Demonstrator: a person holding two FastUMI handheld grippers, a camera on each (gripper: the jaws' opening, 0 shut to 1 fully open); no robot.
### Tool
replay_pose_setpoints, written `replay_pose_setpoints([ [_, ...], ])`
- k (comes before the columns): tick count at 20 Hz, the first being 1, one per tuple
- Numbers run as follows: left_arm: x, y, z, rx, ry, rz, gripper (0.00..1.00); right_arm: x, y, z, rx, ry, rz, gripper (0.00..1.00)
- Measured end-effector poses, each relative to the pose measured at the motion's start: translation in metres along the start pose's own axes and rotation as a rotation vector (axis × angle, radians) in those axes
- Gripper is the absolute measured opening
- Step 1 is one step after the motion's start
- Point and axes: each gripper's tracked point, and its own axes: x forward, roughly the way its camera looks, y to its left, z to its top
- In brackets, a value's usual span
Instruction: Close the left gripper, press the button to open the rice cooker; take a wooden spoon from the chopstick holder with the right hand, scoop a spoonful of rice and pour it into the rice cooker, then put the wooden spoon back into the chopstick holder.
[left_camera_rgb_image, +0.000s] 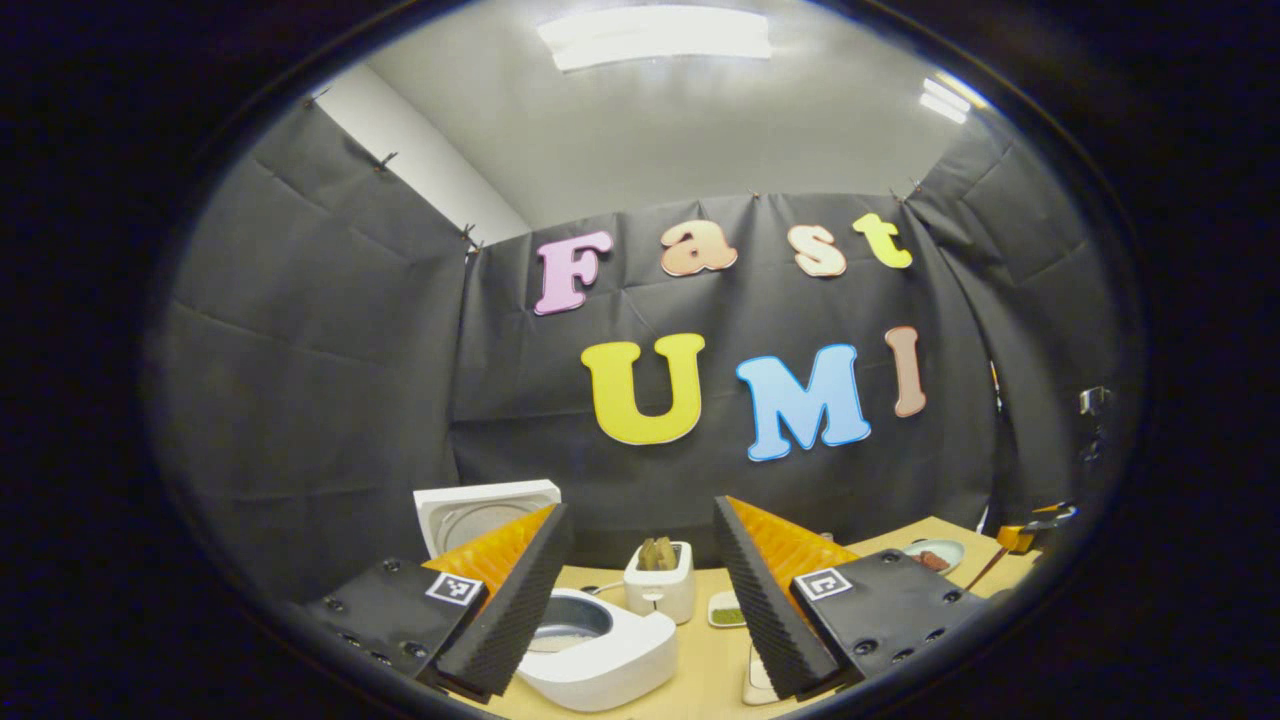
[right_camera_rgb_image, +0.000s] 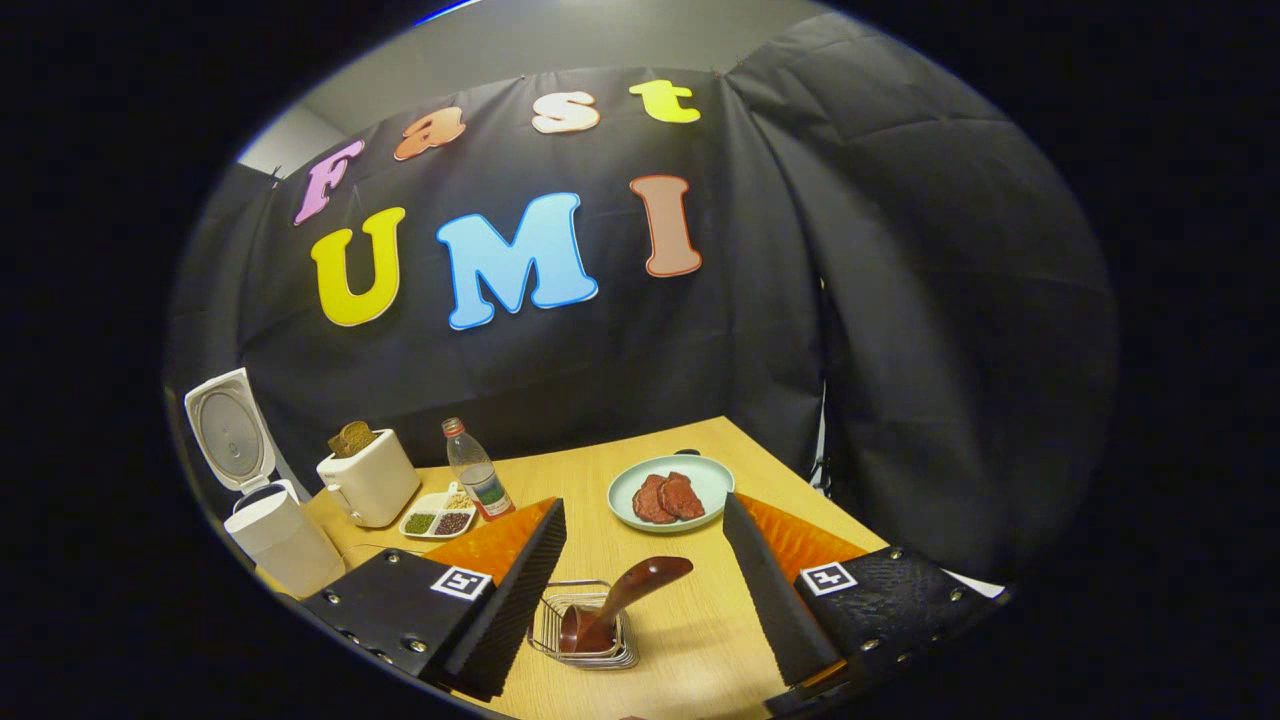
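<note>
Standing open-lidded at the counter's (right_camera_rgb_image: 700, 640) left end, the rice cooker (right_camera_rgb_image: 283, 540) sits beside a toaster (right_camera_rgb_image: 368, 478). The wooden spoon (right_camera_rgb_image: 620, 598) leans in the wire chopstick holder (right_camera_rgb_image: 585, 628), between the right hand-held gripper's (right_camera_rgb_image: 650, 590) widely spread fingers, untouched. The left hand-held gripper (left_camera_rgb_image: 640, 585) also gapes wide above the rice cooker.

the rice cooker (right_camera_rgb_image: 270, 520) looks like smooth white plastic, the wooden spoon (right_camera_rgb_image: 625, 595) is glossy dark brown, its chopstick holder (right_camera_rgb_image: 590, 625) is shiny wire metal, the table (right_camera_rgb_image: 700, 640) is matt pale wood, and the finger pads (right_camera_rgb_image: 535, 570) are ribbed black.
</note>
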Motion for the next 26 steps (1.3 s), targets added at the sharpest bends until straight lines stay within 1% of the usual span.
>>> replay_pose_setpoints([
  [3, -0.010, 0.003, 0.005, 0.004, -0.004, 0.016, 0.98, 0.011, 0.000, -0.024, 0.023, 0.064, 0.016, 0.96],
  [6, -0.016, 0.010, -0.005, 0.007, 0.024, 0.044, 0.97, 0.022, 0.003, -0.055, 0.053, 0.146, 0.033, 0.98],
  [9, -0.020, 0.019, -0.011, 0.014, 0.046, 0.080, 0.97, 0.032, 0.010, -0.080, 0.069, 0.222, 0.052, 0.85],
  [10, -0.021, 0.022, -0.013, 0.018, 0.052, 0.090, 0.97, 0.034, 0.011, -0.088, 0.078, 0.251, 0.064, 0.83],
  [12, -0.023, 0.027, -0.018, 0.019, 0.066, 0.103, 0.97, 0.036, 0.017, -0.095, 0.100, 0.277, 0.086, 0.84],
  [13, -0.026, 0.030, -0.021, 0.018, 0.072, 0.110, 0.97, 0.045, 0.024, -0.096, 0.121, 0.269, 0.082, 0.58],
  [14, -0.027, 0.033, -0.023, 0.017, 0.075, 0.117, 0.98, 0.040, 0.027, -0.092, 0.129, 0.274, 0.096, 0.33],
  [15, -0.028, 0.036, -0.025, 0.014, 0.078, 0.121, 0.98, 0.043, 0.026, -0.098, 0.118, 0.283, 0.100, 0.30],
  [16, -0.028, 0.038, -0.025, 0.012, 0.080, 0.122, 0.98, 0.047, 0.026, -0.089, 0.137, 0.258, 0.100, 0.30],
  [17, -0.029, 0.041, -0.026, 0.012, 0.080, 0.126, 0.98, 0.039, 0.032, -0.090, 0.130, 0.274, 0.112, 0.13],
  [20, -0.030, 0.048, -0.027, 0.009, 0.071, 0.125, 0.98, 0.034, 0.035, -0.080, 0.102, 0.262, 0.116, 0.13],
  [22, -0.029, 0.054, -0.026, 0.004, 0.062, 0.122, 0.98, 0.026, 0.039, -0.064, 0.091, 0.237, 0.118, 0.13],
  [26, -0.027, 0.062, -0.035, -0.041, 0.062, 0.104, 0.98, 0.012, 0.049, -0.031, 0.020, 0.173, 0.119, 0.13],
])
